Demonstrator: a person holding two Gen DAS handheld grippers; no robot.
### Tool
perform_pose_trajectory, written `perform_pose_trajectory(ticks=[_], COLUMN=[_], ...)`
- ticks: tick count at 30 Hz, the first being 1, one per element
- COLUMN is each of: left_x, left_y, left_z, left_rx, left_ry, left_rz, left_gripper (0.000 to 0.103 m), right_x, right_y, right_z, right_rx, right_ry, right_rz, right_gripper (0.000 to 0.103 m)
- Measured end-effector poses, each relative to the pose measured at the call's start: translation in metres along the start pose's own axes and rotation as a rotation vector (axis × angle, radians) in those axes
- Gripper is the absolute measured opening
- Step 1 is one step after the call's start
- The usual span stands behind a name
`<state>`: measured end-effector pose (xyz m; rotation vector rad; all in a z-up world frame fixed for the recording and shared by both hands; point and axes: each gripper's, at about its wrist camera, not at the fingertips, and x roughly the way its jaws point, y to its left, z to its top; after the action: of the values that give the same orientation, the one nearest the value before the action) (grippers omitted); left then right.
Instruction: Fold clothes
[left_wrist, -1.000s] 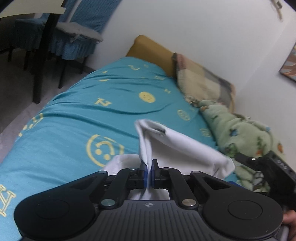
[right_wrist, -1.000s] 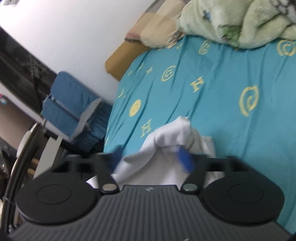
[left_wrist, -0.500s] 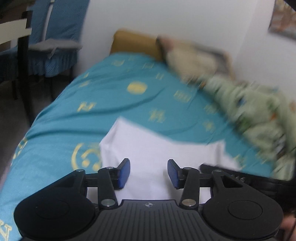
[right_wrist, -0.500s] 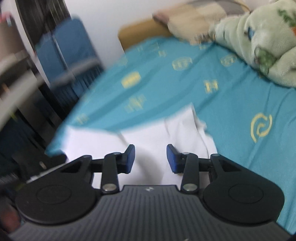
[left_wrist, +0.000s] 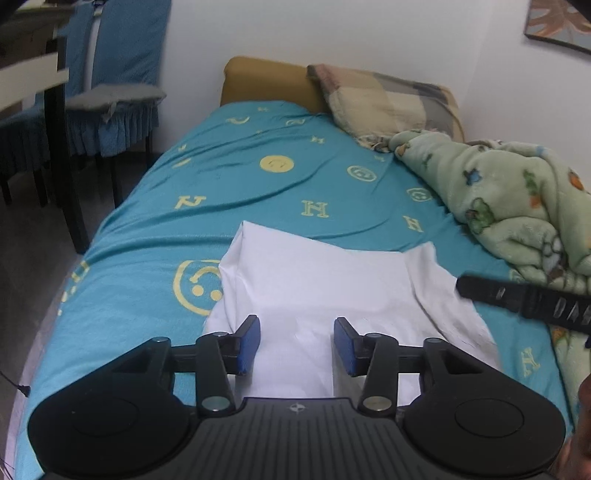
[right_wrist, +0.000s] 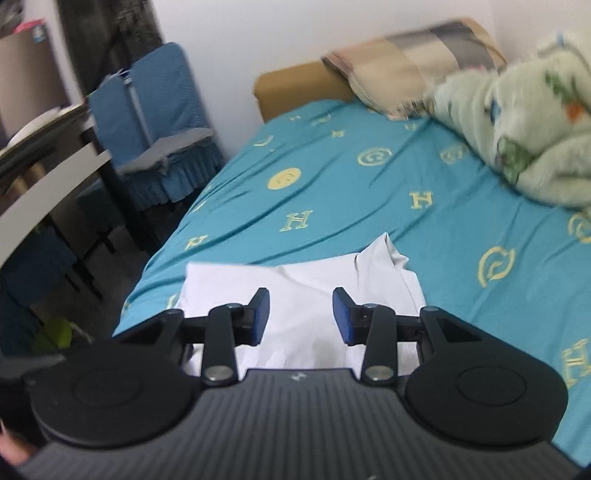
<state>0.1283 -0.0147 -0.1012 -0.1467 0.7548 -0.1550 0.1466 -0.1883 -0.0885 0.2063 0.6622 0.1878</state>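
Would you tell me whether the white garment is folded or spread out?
Folded: the white garment lies on the bed as a compact block, an upper layer doubled over a lower one.

Both handheld units look the same: the left tool and right tool are matte black plastic with blue pads on the fingers. Each has a ribbed grey-black top plate with a small logo, two round discs either side, and silver screws at the linkage pivots.
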Motion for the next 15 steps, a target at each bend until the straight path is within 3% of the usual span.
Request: perform_pose_trajectory(ticks=[3, 9, 15], left_x=[-0.005, 0.008, -0.018], left_y=[-0.004, -0.006, 0.006], left_z=[-0.008, -0.024, -0.024], left_rx=[0.003, 0.009, -0.129], left_ry=[0.028, 0.117, 0.069], left_rz=[0.021, 0.065, 0.007], left_gripper=[0.053, 0.056, 0.056], right_x=[-0.008, 0.025, 0.031], right_y=[0.004, -0.004, -0.001], right_z=[-0.014, -0.037, -0.051], right_rx=[-0.002, -0.015, -0.051], right_ry=[0.039, 0.164, 0.173], right_rz=[-0.019, -0.102, -0.125], right_gripper=[0.041, 0.04, 0.04])
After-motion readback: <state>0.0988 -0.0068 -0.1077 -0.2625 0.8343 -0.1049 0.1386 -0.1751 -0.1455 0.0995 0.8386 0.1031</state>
